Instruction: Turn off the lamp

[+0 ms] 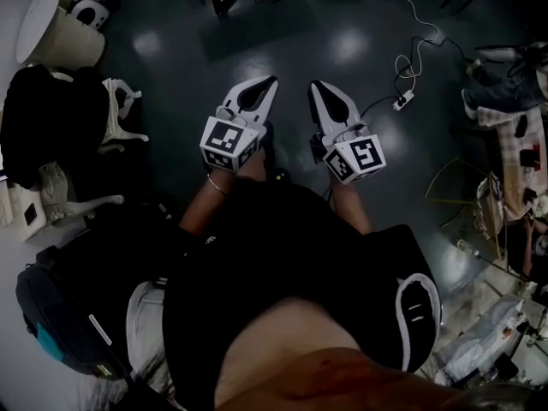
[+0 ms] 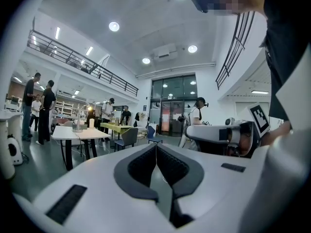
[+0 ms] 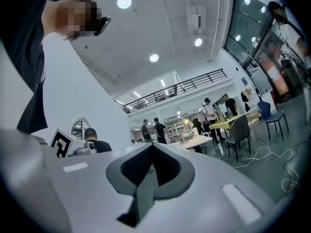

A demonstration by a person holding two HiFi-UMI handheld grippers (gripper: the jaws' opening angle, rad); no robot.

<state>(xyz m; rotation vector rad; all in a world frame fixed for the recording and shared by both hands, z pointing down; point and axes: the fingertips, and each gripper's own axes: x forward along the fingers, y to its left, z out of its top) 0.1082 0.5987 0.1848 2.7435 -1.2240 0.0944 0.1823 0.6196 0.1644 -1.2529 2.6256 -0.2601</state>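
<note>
Fingers [image 2: 139, 168] of the left gripper [image 1: 272, 81] and the right gripper [image 1: 313, 85] are pressed together, empty, over the dark floor [image 1: 342, 45]; the small glowing lamp [image 2: 90, 109] stands on a white counter [image 2: 73, 133] far ahead.

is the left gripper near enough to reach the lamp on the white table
Probably not. The lit lamp stands on the white table far across the room from the left gripper. Only bare floor seems to lie between: distance, not clutter, is the problem.

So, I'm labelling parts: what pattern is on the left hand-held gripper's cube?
The cube bears black square markers on white, clearest in the head view.
</note>
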